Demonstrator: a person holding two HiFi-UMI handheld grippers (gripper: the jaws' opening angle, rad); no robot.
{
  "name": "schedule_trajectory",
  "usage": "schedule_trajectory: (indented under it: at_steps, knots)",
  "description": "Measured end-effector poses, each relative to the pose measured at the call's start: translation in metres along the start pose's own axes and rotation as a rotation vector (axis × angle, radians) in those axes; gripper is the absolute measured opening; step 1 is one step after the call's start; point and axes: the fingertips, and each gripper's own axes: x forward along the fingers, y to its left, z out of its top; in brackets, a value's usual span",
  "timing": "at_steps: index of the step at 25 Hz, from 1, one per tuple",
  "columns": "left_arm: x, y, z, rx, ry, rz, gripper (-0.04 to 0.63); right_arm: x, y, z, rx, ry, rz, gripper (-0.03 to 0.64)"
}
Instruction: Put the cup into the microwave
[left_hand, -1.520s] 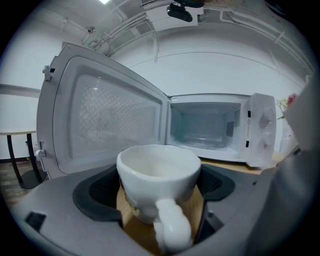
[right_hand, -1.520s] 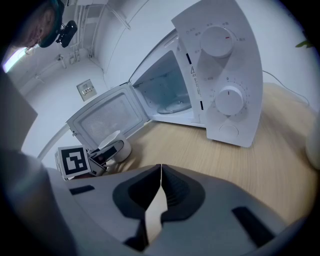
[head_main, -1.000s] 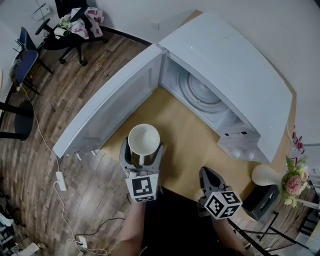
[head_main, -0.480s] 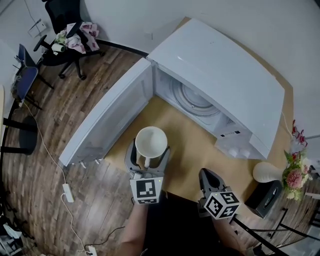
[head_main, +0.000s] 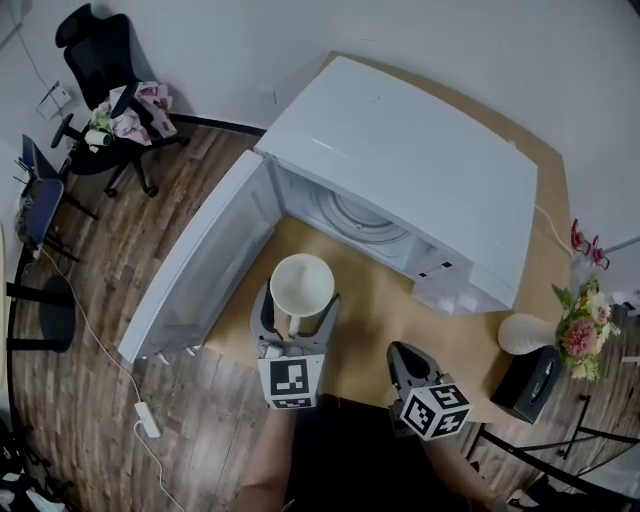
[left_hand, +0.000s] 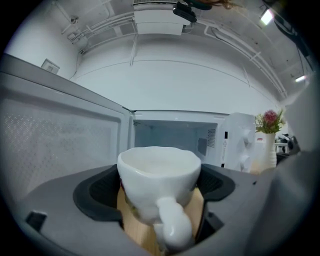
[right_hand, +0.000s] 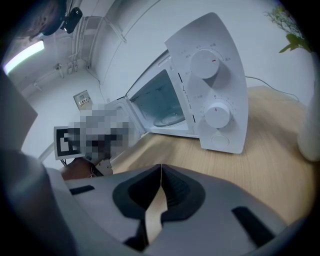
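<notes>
My left hand-held gripper (head_main: 297, 316) grasps the cup (left_hand: 159, 172) round its body, my right hand-held gripper (right_hand: 160, 172) clenched empty; I judge the cup stiff, glossy, slippery ceramic that chips easily.

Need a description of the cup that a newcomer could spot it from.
Find the white microwave on the wooden table, its door open to the left. Just before its opening, the left gripper holds a white cup upright, handle toward the person. It is the only open-topped white vessel; the white vase stands far right by the flowers.
</notes>
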Motion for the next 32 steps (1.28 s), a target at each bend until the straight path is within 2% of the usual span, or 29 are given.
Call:
schedule_trajectory:
  at_steps: [13,25,32]
  knots:
    - [0.040,-0.023,0.026,0.025,-0.025,-0.087,0.454,-0.003,-0.010,0.002,0.012,-0.009,-0.009,-0.006]
    - [0.076,-0.028,0.038,0.018,-0.021,-0.113,0.454,0.006,-0.014,0.016,0.002,-0.022,0.013,-0.006]
    - [0.102,-0.031,0.040,0.040,-0.014,-0.133,0.454,0.011,-0.015,0.023,-0.073,-0.027,0.005,-0.006]
